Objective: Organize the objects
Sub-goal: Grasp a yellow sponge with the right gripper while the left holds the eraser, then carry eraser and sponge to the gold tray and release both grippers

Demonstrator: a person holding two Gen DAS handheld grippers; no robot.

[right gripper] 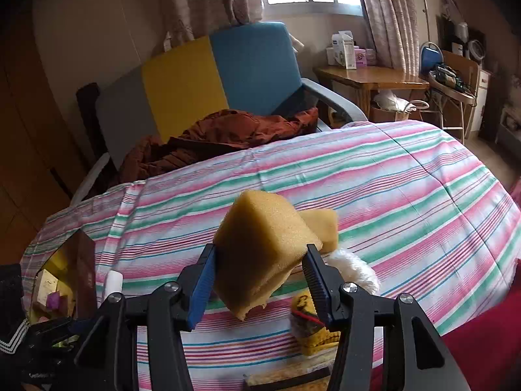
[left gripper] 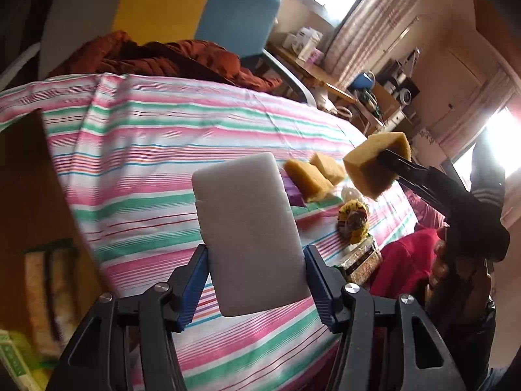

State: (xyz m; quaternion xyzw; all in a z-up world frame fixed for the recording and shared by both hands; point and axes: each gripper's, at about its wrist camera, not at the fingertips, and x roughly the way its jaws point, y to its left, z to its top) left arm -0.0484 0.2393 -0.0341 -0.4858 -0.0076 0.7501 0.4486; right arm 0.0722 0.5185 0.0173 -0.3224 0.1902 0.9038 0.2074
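Note:
My left gripper [left gripper: 256, 251] is shut on a white rectangular sponge [left gripper: 244, 215], held upright above the striped bed cover [left gripper: 156, 137]. To the right, the right gripper [left gripper: 382, 163] is shut on a yellow sponge block [left gripper: 368, 172], also lifted off the bed. In the right wrist view that gripper [right gripper: 261, 249] has the yellow sponge [right gripper: 257, 228] squeezed between its blue pads. Two more yellow sponges [left gripper: 312, 174] lie on the cover beside a purple item [left gripper: 294, 195]. One of them [right gripper: 324, 228] shows behind the held block.
A yellow plush toy [left gripper: 353, 220] and a patterned box [left gripper: 358, 257] lie near the bed's edge by a red garment [left gripper: 407, 260]. An open cardboard box [right gripper: 65, 280] of small items sits at the left. A brown jacket [right gripper: 228, 137], chair [right gripper: 254, 65] and wooden table [right gripper: 368, 76] lie beyond.

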